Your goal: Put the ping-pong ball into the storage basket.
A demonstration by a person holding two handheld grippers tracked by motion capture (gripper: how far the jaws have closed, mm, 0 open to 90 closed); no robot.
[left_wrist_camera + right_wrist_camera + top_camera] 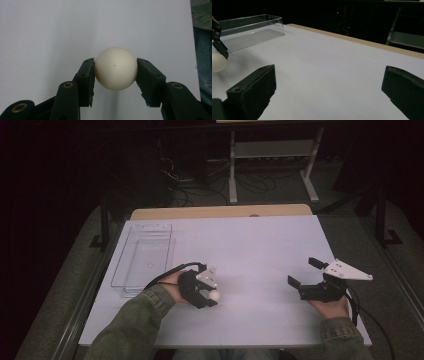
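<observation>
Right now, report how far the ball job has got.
Done: the left gripper has closed on the white ball. In hand: the ball, gripped near the table's front. Left, probably: carrying it to the clear tray, which holds nothing. The right gripper waits open.

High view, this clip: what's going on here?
A person at a white table holds a claw in each hand. The left claw is shut on a white ball, pinched between both pads just above the tabletop. A clear plastic tray sits empty to its far left. The right claw is open, holding nothing, off to the side.
</observation>
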